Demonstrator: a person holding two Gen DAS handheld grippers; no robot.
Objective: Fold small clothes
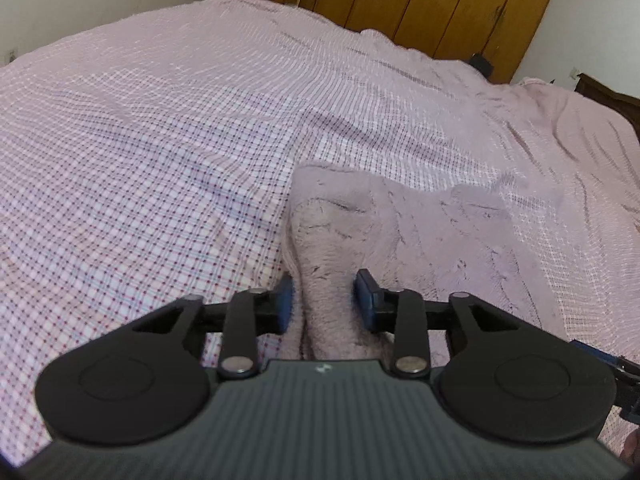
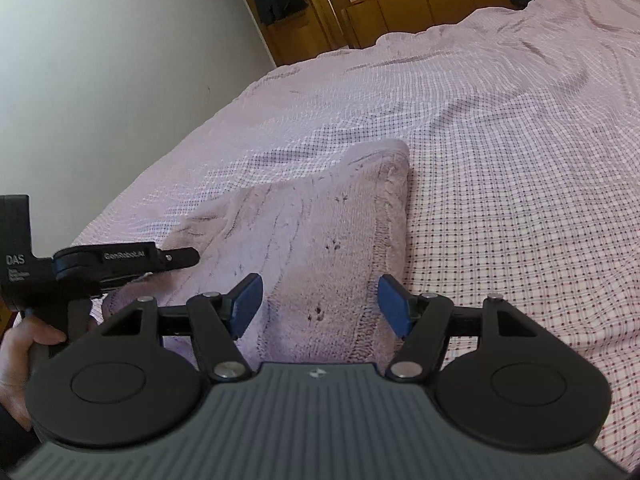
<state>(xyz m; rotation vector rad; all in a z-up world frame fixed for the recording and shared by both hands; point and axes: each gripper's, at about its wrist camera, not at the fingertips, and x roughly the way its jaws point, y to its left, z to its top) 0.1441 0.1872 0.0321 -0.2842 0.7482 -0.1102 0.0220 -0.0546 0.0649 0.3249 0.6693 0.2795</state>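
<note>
A pale pink knitted garment (image 1: 420,232) lies folded on the checked bed sheet (image 1: 160,140). A raised ridge of its near-left edge runs between the blue pads of my left gripper (image 1: 326,300). The pads stand a little apart from the cloth on the right side, so the gripper is open. In the right wrist view the same garment (image 2: 320,220) spreads out ahead, its folded edge on the right. My right gripper (image 2: 320,306) hovers over its near part, jaws wide open with nothing pinched. The left gripper (image 2: 180,258) reaches in from the left, held by a hand (image 2: 24,344).
The pink checked sheet (image 2: 500,160) covers the whole bed, with wrinkles toward the far right. Wooden wardrobes (image 1: 440,0) stand behind the bed. A grey wall (image 2: 100,80) runs along the bed's left side. A dark object (image 1: 482,62) sits at the bed's far edge.
</note>
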